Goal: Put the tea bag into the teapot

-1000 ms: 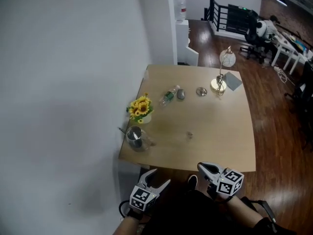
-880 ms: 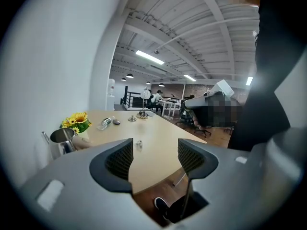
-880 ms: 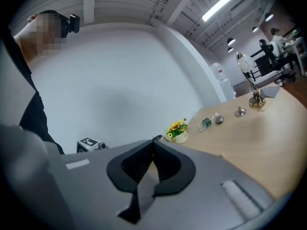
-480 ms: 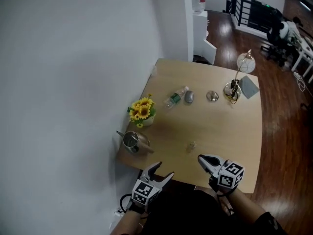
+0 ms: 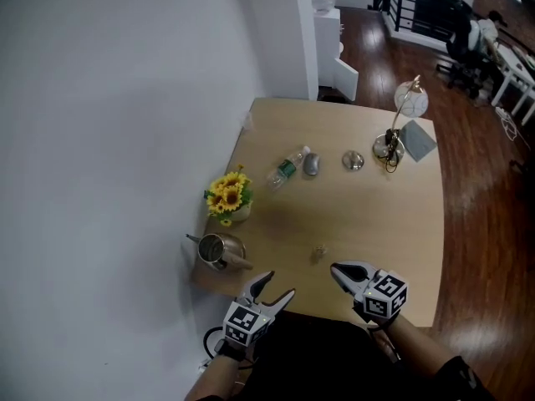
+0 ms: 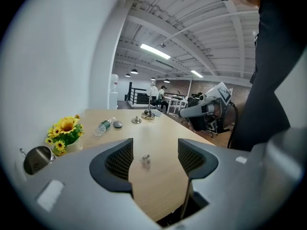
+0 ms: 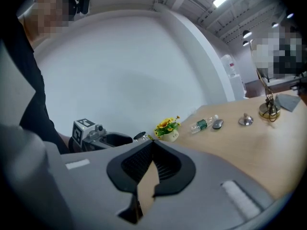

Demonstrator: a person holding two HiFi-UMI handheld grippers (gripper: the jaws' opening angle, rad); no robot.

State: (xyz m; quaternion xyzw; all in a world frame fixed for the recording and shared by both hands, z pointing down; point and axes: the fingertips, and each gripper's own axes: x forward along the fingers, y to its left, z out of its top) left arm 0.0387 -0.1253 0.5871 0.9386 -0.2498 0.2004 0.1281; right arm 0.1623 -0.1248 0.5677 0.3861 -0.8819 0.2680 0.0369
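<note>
A small tea bag (image 5: pixel 318 250) lies on the wooden table (image 5: pixel 393 215) near its front edge. In the left gripper view the tea bag (image 6: pixel 145 161) shows far off between the open jaws. The metal teapot (image 5: pixel 213 249) stands lidless at the table's front left corner; the teapot (image 6: pixel 38 159) is at the left there. My left gripper (image 5: pixel 280 284) hangs open and empty over the front edge. My right gripper (image 5: pixel 337 270) is shut on nothing, just short of the tea bag. The right gripper (image 7: pixel 152 143) has its pads touching, and the left gripper (image 7: pixel 96 135) shows beyond them.
A pot of sunflowers (image 5: pixel 224 197) stands behind the teapot by the white wall. Farther back lie a plastic bottle (image 5: pixel 286 167), a grey mouse (image 5: pixel 311 164) and a metal lid (image 5: pixel 354 160). A gold lamp (image 5: pixel 393 144) and grey cloth (image 5: pixel 418 139) occupy the far right corner.
Both grippers have come forward over the table's front edge, nearer the tea bag. The head view shifted. Neither gripper's jaws changed.
</note>
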